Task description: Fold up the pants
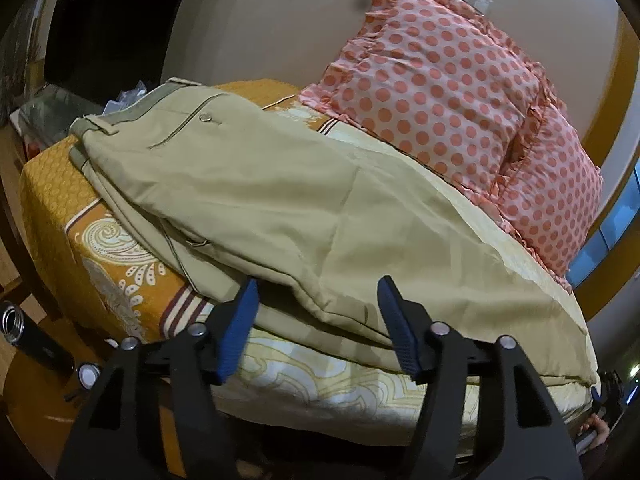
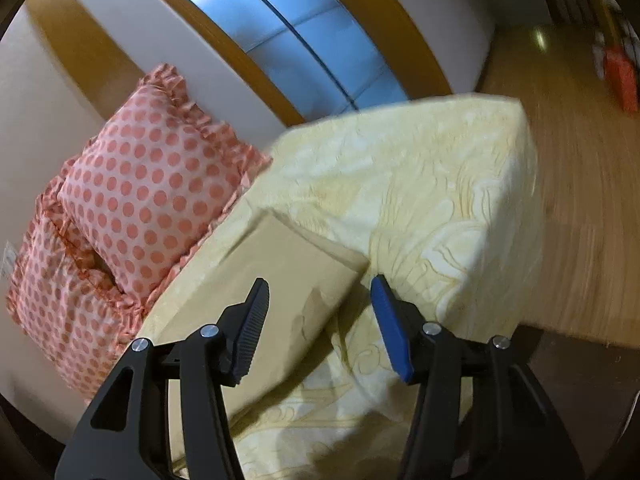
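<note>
Beige pants (image 1: 280,200) lie flat along the bed, waistband at the far left, legs running toward the lower right. My left gripper (image 1: 318,300) is open and empty, its fingers just in front of the near edge of the pants around the thigh. In the right wrist view the leg cuffs (image 2: 288,268) lie on the pale yellow sheet. My right gripper (image 2: 318,304) is open and empty, hovering just over the cuff end, its jaws either side of the hem corner.
The bed (image 1: 120,264) has an orange and cream patterned sheet (image 2: 440,200). Two pink polka-dot pillows (image 1: 448,92) lean on the wall behind the pants; they also show in the right wrist view (image 2: 132,200). Wooden floor (image 2: 580,200) lies beyond the bed's end. A dark metal tube (image 1: 24,332) is at lower left.
</note>
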The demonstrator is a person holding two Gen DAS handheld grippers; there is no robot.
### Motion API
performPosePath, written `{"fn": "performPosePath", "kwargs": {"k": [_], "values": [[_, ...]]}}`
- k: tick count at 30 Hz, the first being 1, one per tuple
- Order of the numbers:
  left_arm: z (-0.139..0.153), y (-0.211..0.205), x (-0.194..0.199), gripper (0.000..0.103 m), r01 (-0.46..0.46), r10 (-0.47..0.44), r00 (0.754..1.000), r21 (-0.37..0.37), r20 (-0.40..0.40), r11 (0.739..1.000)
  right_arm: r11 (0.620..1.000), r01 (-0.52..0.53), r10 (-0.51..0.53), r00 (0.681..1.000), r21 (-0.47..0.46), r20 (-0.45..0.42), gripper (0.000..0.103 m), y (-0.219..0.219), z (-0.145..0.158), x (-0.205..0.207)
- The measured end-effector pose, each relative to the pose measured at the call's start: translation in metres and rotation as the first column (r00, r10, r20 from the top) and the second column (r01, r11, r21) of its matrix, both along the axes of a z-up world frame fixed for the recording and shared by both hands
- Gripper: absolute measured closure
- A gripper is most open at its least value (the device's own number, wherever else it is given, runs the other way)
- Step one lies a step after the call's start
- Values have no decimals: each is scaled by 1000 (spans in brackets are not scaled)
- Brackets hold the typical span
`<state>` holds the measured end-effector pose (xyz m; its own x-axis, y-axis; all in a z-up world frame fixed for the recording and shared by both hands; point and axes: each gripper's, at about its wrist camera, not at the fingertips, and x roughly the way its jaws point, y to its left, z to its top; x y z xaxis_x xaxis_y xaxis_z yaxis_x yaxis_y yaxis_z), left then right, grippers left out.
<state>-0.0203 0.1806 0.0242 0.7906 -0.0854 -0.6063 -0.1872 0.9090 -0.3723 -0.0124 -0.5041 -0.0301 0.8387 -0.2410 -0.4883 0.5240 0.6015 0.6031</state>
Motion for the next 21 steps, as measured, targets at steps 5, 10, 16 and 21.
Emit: {"fn": "performPosePath", "kwargs": {"k": [5, 10, 16, 21], "values": [[-1, -4, -1, 32, 9, -9, 1000, 4, 26, 1000, 987, -45, 45, 999, -151, -5, 58, 21, -4, 14], [2, -1, -10, 26, -13, 13, 998, 4, 63, 1000, 956, -70, 68, 998, -284, -16, 97, 28, -5, 8], [5, 16, -20, 23, -82, 80, 993, 22, 91, 996, 946, -96, 76, 994, -308, -76, 90, 28, -6, 24], [4, 35, -27, 19, -152, 149, 983, 16, 108, 988, 941, -153, 141, 988, -300, -62, 98, 29, -1, 37]]}}
